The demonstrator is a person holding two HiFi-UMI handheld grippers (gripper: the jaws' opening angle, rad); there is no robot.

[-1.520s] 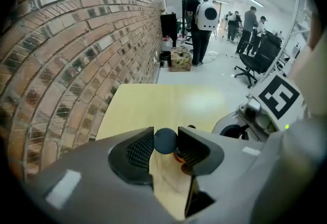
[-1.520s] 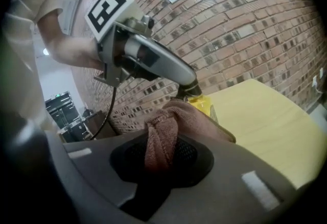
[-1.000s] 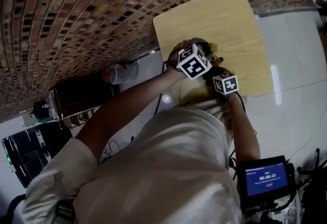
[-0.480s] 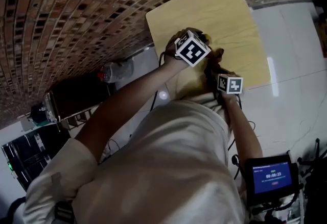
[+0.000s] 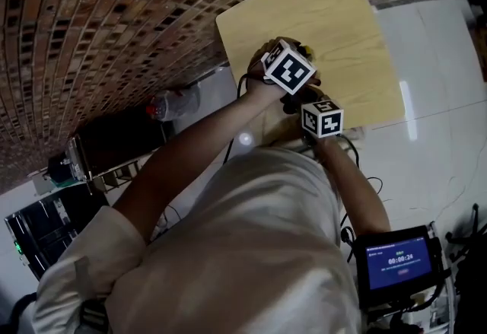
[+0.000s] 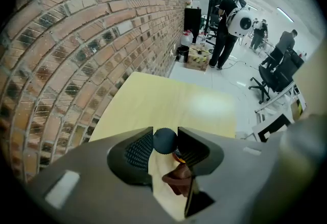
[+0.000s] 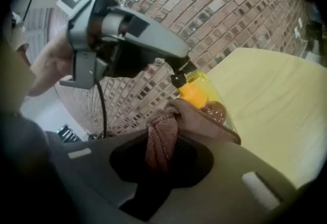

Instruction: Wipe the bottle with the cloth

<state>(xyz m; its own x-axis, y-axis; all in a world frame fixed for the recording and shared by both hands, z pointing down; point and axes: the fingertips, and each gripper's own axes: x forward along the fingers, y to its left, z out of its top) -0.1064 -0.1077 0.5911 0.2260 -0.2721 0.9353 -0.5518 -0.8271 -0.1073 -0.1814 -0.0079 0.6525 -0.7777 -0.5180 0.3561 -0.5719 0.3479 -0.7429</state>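
- Brick wall (image 5: 91, 20), one: runs along the table's 10 o'clock edge.
- Spare bottle (image 5: 173, 106), one: lies at the wall's foot, 9 o'clock of the grippers, well apart.
- Table (image 5: 335, 20), one: bare top open toward 1 o'clock.
- Left gripper (image 6: 164, 142): clamped on the cap (image 6: 164, 139) of the yellow bottle (image 7: 202, 94), one.
- Right gripper (image 7: 163, 154): clamped on the brown cloth (image 7: 162, 139), one, which touches the bottle.
- Screen (image 5: 396, 262), one: 5 o'clock.

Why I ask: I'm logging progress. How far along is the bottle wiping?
Done: the left tool grips the bottle by its dark cap, and the right tool pinches the brown cloth. In hand: the cloth is pressed against the bottle's side, so wiping is apparently under way. Left: I cannot tell how much surface remains unwiped; nothing is set down yet.
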